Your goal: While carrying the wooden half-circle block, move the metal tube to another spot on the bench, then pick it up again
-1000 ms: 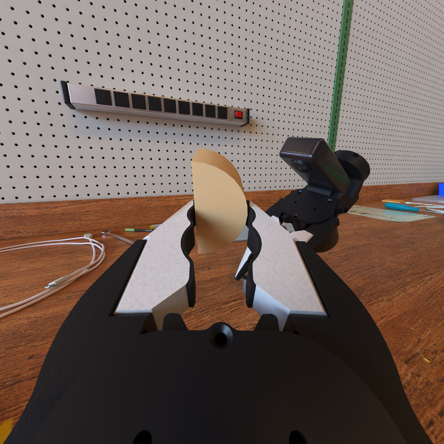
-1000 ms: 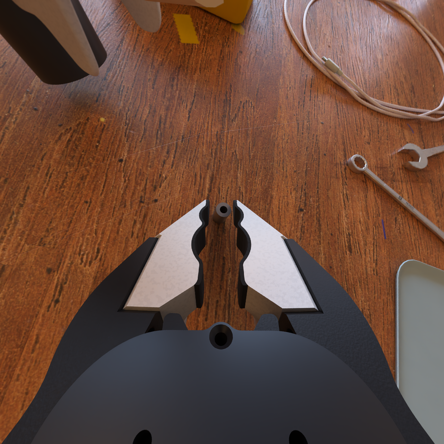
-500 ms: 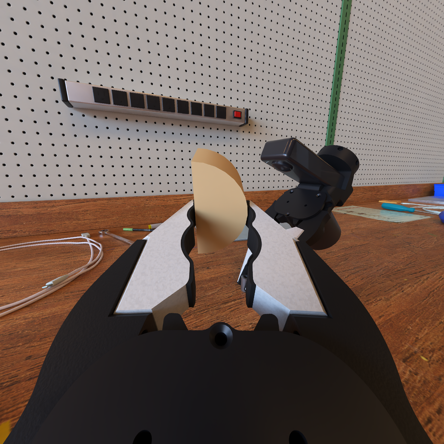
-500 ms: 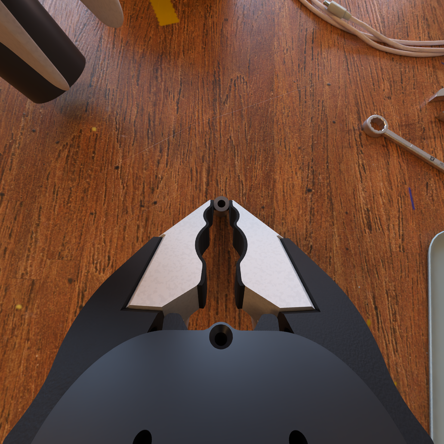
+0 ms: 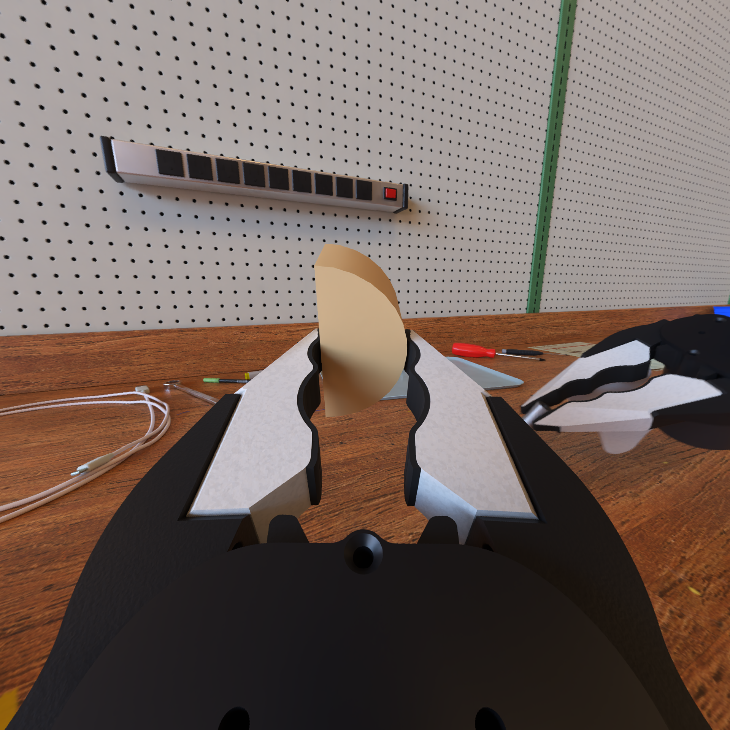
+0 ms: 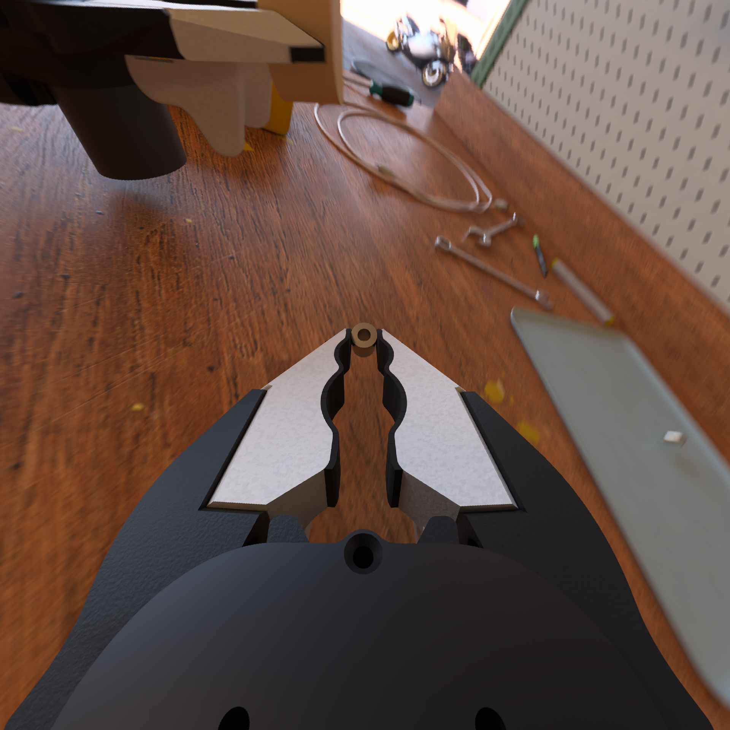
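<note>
Bench (image 6: 197, 316) planks run below the right gripper (image 6: 363, 335), which pinches the metal tube (image 6: 363, 339) at its fingertips, clear of the wood, long axis pointing forward along the fingers. Left gripper (image 5: 361, 355), nearer the pegboard's left side, clamps the wooden half-circle block (image 5: 359, 335) upright, so the right one judges the set-down.

The left claw (image 5: 361, 347) held the half-circle block (image 5: 357, 335) upright between its fingertips above the table (image 5: 118, 513), with the pegboard wall (image 5: 237, 79) and its mounted power strip (image 5: 253, 175) behind. To its left lay a coiled cable (image 5: 98, 434), while past the block a tray (image 5: 486, 375) sat on the table with a screwdriver (image 5: 474, 350) behind it. To its right, the right claw (image 6: 363, 335) gripped the metal tube (image 6: 363, 341) at its fingertips above the table; in the right wrist view two wrenches (image 6: 490, 268) lay between the cable and the tray.
</note>
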Controlling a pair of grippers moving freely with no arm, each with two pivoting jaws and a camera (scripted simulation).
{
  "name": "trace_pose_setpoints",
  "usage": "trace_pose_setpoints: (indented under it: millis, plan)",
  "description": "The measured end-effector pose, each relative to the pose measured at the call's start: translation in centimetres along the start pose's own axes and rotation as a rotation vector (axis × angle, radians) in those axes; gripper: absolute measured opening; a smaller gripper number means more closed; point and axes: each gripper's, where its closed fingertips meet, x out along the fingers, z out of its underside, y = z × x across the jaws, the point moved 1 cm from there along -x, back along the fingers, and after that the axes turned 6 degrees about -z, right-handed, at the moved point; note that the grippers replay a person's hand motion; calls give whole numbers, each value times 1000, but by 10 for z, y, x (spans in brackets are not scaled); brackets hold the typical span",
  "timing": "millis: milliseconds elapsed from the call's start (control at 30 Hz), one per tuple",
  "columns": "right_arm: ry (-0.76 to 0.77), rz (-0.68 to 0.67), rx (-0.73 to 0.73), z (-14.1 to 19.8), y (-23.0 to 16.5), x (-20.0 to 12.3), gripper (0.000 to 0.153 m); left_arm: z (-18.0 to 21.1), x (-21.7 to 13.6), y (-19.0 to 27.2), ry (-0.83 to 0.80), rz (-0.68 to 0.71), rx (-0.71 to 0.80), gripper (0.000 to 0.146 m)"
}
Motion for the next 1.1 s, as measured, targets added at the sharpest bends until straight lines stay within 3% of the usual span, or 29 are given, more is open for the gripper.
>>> trace_pose_setpoints:
  millis: [167,267,367,467,567,700,867,1100]
  plan:
    - [-16,-34,314,20,6,-42,12,3,4,20,-31,70,69,40]
    - [-9,19,261,26,26,-69,12,7,7,45,-60,149,146,40]
    - [-121,69,108,57,42,-97,12,9,11,68,-62,196,185,40]
    - [-285,-69,85,98,41,-121,12,2,24,88,8,151,108,40]
    - [-371,-116,172,119,48,-138,12,0,41,118,81,117,31,40]
    - [-408,-140,204,130,50,-145,12,16,73,148,88,41,32,40]
    - [-406,-131,158,132,50,-145,12,35,119,180,72,133,4,40]
    - [-385,-132,175,131,51,-146,12,37,124,190,71,235,-45,40]
